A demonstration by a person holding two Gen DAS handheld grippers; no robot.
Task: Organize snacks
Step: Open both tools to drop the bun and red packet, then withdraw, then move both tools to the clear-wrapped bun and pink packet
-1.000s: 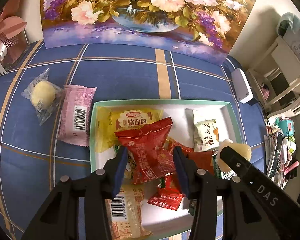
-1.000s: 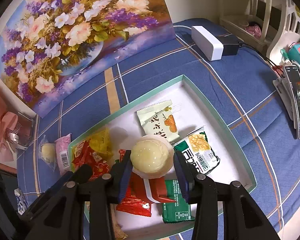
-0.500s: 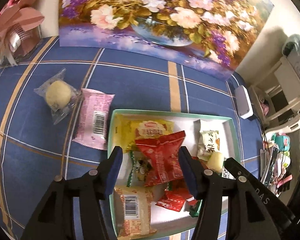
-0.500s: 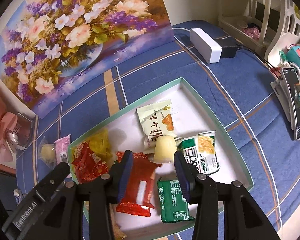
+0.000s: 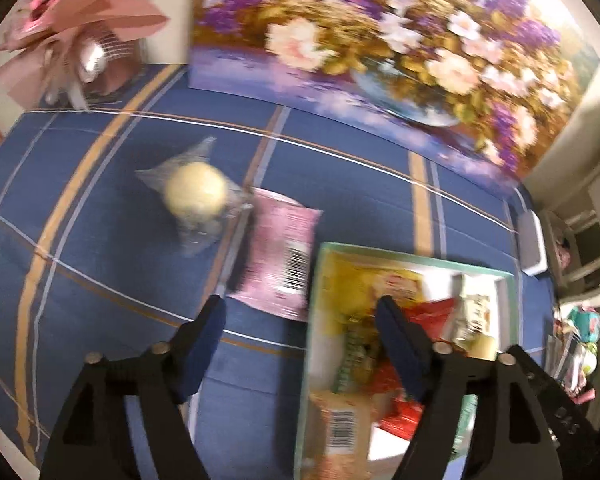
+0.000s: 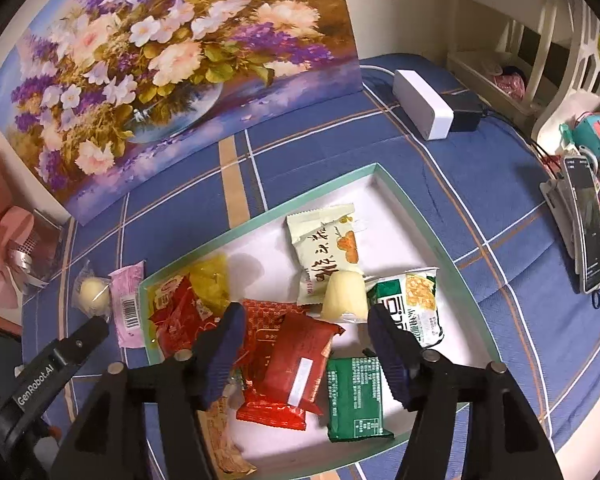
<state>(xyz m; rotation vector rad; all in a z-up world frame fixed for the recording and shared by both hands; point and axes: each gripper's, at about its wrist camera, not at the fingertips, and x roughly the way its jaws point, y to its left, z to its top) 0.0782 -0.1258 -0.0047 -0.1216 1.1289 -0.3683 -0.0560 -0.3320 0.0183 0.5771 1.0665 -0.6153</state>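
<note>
Right wrist view first: shows the right gripper (image 6: 304,316) released and empty, jaws spread wide above the red packets, where a second ago it carried the pale cake (image 6: 346,294). Finds that cake now lying in the tray (image 6: 420,216), touching the cream packet (image 6: 328,244) on one side and the green-and-white packet (image 6: 412,300) on the other. Counts as one more snack put away.

On the left wrist view, catches the left gripper (image 5: 300,304) open too, holding nothing, and swung away from the middle of the tray (image 5: 400,252) toward its left rim. Blurred throughout, so mid-motion by the look of it. Frames the pink packet (image 5: 280,256) just beyond the fingertips, just beside the tray rim, with the wrapped round cake (image 5: 196,194) just beside it further out. Leaves those two as the only snacks seen outside the tray; probably means the pink packet gets picked next, though that remains a guess.

As for the surface: a worktop under a blue checked cloth (image 5: 100,240) with yellow and white lines. Backed by a large flower painting (image 6: 160,60) leaning at the far edge. Also takes in a pink bow gift (image 5: 80,28) at the far left corner, a white box (image 6: 420,110) with a dark plug and cable, a phone (image 6: 586,224) at the right edge, and a white shelf unit (image 6: 520,40) beyond.
</note>
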